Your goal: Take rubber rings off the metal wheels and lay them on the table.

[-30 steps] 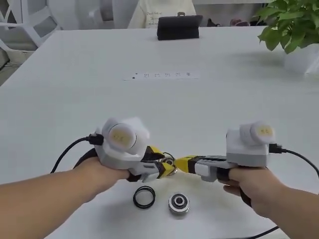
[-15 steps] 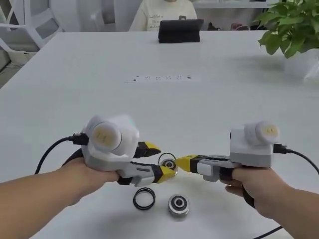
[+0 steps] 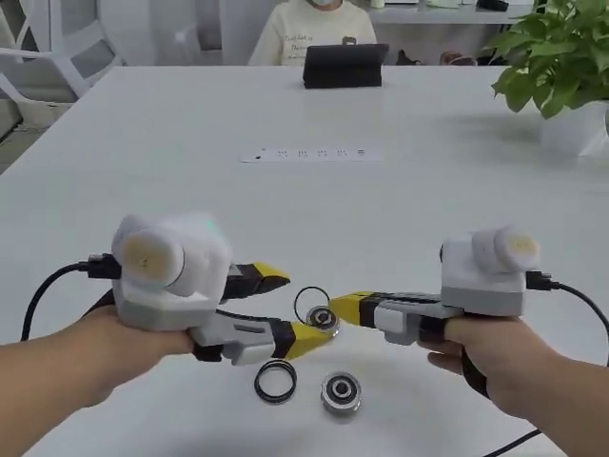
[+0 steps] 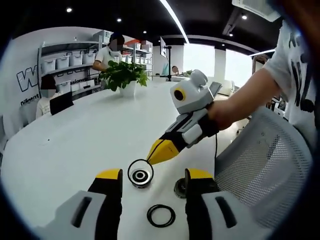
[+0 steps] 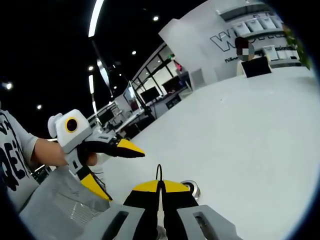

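My right gripper (image 3: 335, 307) is shut on the rim of a thin black rubber ring (image 3: 306, 297), held above the white table (image 3: 400, 200). A small metal wheel (image 3: 322, 315) sits inside the ring's loop. The right gripper view has the ring (image 5: 159, 172) edge-on between the shut jaws (image 5: 160, 189), with the wheel (image 5: 191, 187) beside them. My left gripper (image 3: 286, 305) is open, its jaws either side of the ring and not touching it. From the left gripper (image 4: 155, 175) I see the ring and wheel (image 4: 140, 175) ahead. A loose ring (image 3: 275, 380) and a bare wheel (image 3: 341, 391) lie on the table.
A white power strip (image 3: 309, 152) lies mid-table. A dark tablet (image 3: 344, 65) and a seated person (image 3: 309, 24) are at the far edge, and a potted plant (image 3: 557, 48) is far right. Cables trail from both grippers. A mesh chair (image 4: 270, 165) stands behind me.
My left gripper has opened, let go of the wheel and drawn back to the left. The right gripper stays shut on the ring. The head camera has tilted slightly.
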A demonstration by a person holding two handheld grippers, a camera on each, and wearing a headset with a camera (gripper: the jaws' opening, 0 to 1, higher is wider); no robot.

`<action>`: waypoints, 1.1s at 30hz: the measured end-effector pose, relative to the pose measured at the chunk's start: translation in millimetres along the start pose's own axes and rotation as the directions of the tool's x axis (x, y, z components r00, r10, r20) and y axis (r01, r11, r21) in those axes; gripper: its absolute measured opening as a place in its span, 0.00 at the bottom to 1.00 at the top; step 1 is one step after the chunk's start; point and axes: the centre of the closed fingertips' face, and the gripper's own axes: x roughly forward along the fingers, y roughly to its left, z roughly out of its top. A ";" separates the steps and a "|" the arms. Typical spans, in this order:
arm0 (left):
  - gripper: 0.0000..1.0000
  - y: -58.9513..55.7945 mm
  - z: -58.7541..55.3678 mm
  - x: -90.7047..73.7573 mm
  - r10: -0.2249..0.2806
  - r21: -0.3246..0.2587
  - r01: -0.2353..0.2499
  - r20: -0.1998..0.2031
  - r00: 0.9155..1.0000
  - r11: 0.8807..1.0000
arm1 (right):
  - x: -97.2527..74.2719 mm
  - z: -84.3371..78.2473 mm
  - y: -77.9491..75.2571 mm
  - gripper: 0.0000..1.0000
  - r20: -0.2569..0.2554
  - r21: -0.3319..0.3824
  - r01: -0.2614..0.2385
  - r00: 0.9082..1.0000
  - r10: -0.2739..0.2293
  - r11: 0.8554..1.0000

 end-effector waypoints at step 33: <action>0.71 -17.1 -6.7 -57.3 0.011 -0.017 -0.010 0.033 0.999 1.000 | 13.4 -14.5 36.1 0.00 -0.084 0.082 -0.111 0.990 0.117 0.990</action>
